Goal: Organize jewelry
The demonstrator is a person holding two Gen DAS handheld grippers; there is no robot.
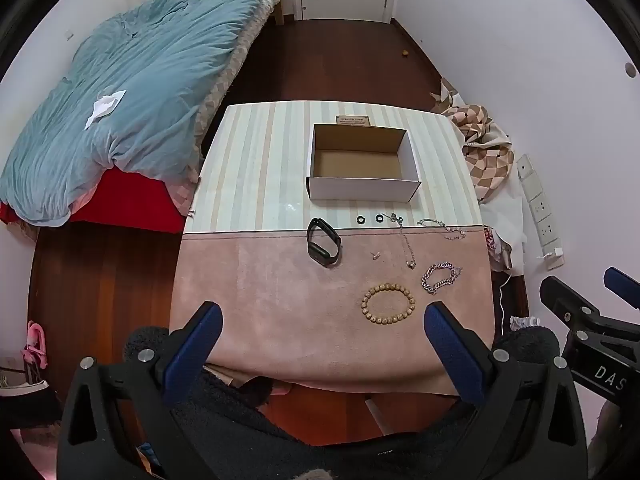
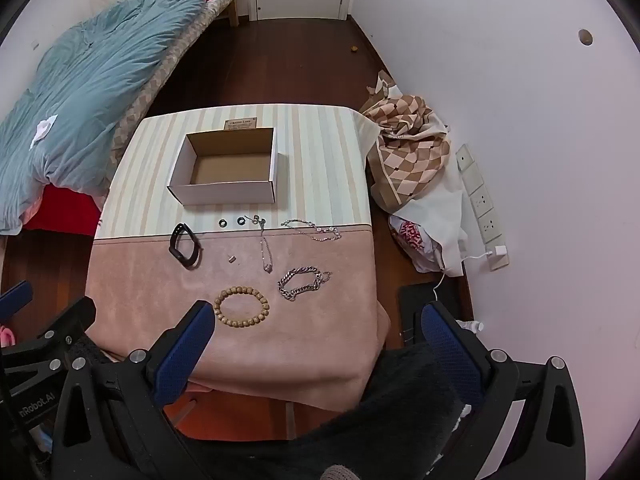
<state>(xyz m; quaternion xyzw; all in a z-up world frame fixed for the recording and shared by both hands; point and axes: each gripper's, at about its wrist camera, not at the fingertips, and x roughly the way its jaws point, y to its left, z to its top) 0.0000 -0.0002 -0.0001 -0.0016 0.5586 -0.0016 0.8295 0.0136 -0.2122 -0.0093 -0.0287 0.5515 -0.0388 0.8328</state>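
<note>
Wooden bead bracelet [image 1: 388,304]: 1; black rings [image 1: 361,219]: 2; box [image 1: 362,190]: 1.

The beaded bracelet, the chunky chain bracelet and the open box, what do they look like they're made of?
Beaded bracelet: probably wood, matte tan round beads.
Chunky chain bracelet: looks like metal, silvery links with bright glints.
Open box: cardboard, white outside, plain brown inside, with folded edges.
</note>
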